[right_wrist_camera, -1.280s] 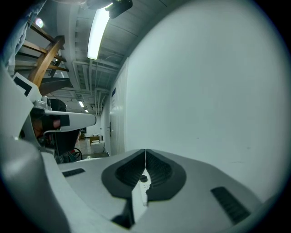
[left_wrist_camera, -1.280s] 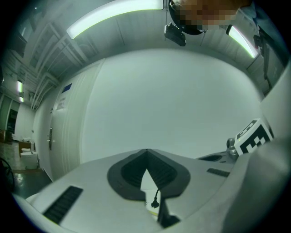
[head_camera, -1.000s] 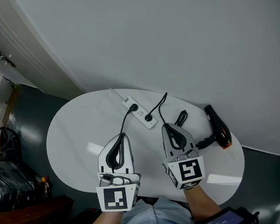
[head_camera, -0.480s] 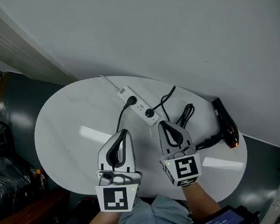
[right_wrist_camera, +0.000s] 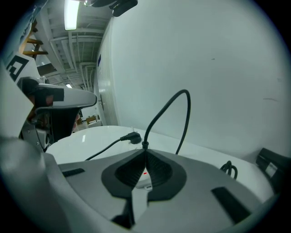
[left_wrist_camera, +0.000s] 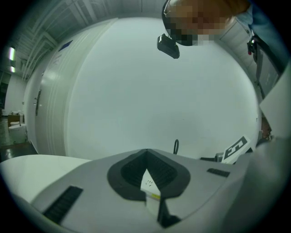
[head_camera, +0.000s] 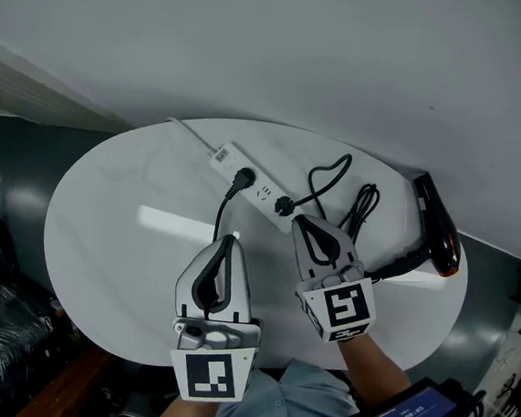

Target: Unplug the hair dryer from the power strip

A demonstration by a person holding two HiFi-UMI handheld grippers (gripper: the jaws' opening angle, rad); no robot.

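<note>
White oval tabletop against a plain white wall, with both tools low over its near side. On the right gripper the jaws are pinched together with nothing between them. Just past its tips and a touch left sits the black round plug, in the near-right end of the white rectangular power strip. Tips and plug look close but apart.

That plug's black cord loops up, runs right through a coil, and seems to end at the black hair dryer with an orange-tinted end. The dryer lies well off to this gripper's right by the table edge, so I read this as the plug to pull.

The strip's long axis runs diagonally, away and to the left of the right gripper. The left gripper is also closed and empty, and sits farther from that plug. A second black plug lies ahead of it mid-strip, its cord running back toward those tips. The right hand is the nearer one, and its jaws must open before any grab.
</note>
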